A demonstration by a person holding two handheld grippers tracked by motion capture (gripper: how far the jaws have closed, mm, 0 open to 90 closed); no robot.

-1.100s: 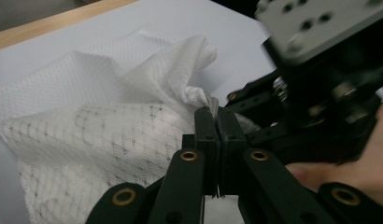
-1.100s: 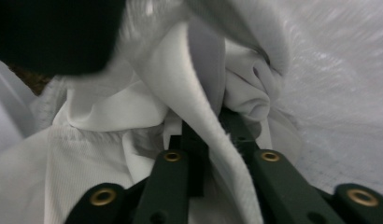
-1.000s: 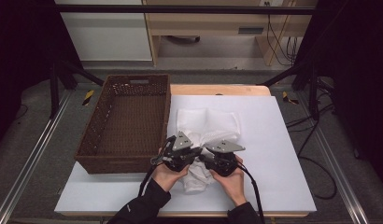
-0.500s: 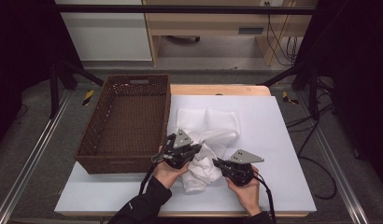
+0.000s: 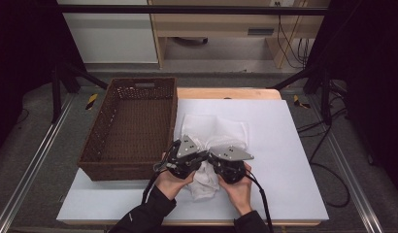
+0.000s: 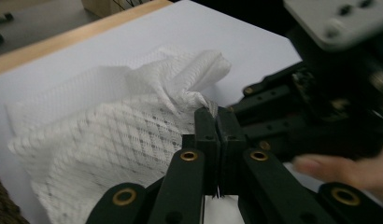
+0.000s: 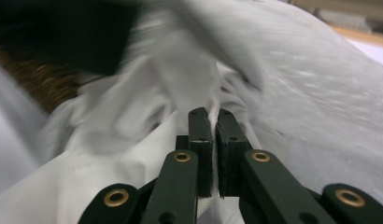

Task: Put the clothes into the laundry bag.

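Near the front edge of the desk [image 5: 284, 145], both claws meet over the near end of the white cloth [image 5: 214, 131]. The left claw [image 6: 219, 122] is clenched on a pinch of the mesh fabric, with a sliver of it showing between the closed jaws. The right claw [image 7: 210, 122] has just been closing and now grips a thin fold of cloth, which runs up between its jaws. In the high view the left claw [image 5: 199, 158] and right claw [image 5: 211, 156] sit almost touching.

The main risk is that each bite is shallow. A thin fold near the jaw tips could slide out as soon as the hands pull apart or lift, and the cloth would drop back in a heap. With the two claws so close, they may also be holding the same bunch rather than two separate corners, so spreading would tighten the wad instead of opening it. The loose weave could snag on a jaw edge.

Farther off, the cloth lies bunched toward mid-desk, and the basket [image 5: 134, 165] at the left edge stands close enough for trailing fabric to catch its rim.
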